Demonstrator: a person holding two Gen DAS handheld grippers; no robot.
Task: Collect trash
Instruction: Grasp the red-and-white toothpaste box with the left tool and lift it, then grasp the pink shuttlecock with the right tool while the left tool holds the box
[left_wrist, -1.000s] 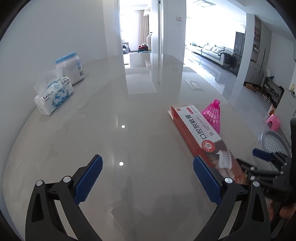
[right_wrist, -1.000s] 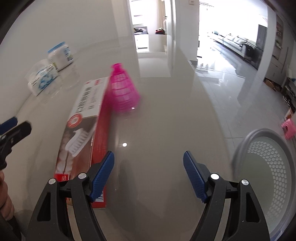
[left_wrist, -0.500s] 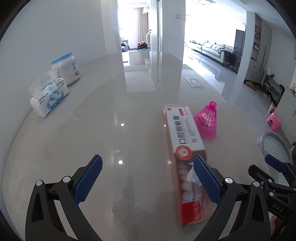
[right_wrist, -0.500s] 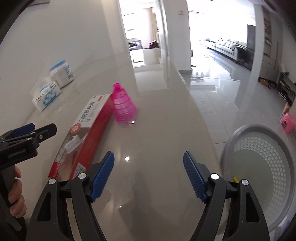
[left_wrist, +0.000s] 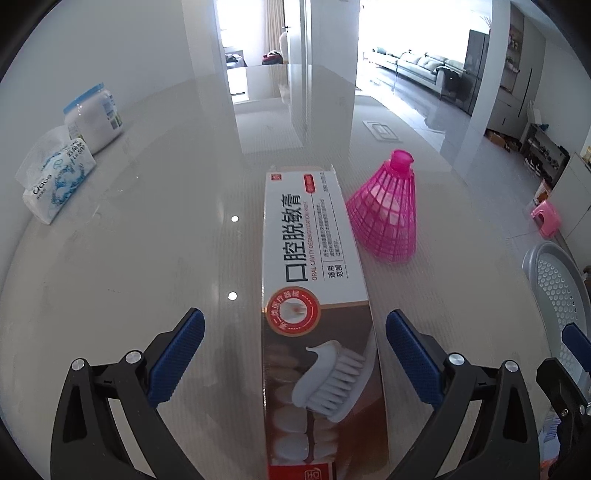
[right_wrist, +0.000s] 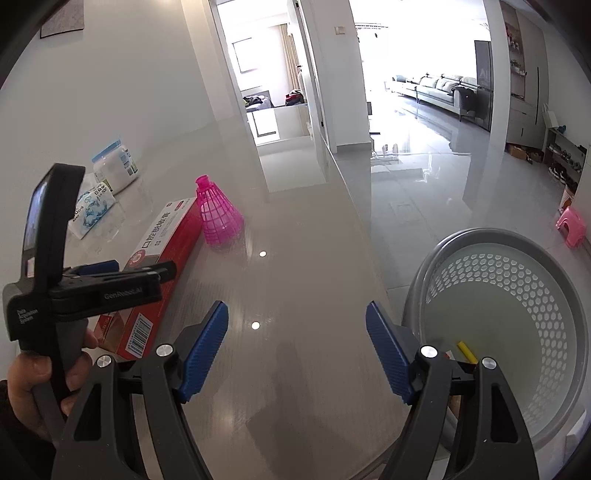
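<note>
The left gripper has its blue pads wide apart, one on each side of the toothpaste box, and they do not touch it yet. The box lies flat on the shiny table, in the middle of the left view and running down to the bottom edge. The pink shuttlecock stands just beside the box, up and to the right. The right gripper is wide too and holds nothing; it hangs over bare table at the bottom of its view. The job looks like it has only begun: the box and the shuttlecock are not in the bin yet. The right view shows the inside of the gray basket at the lower right, with a small yellow bit on the bottom, so maybe some trash is in already. The left view shows only the basket's rim at the right edge. The left view shows the tissue pack and white jar large at the upper left.
</note>
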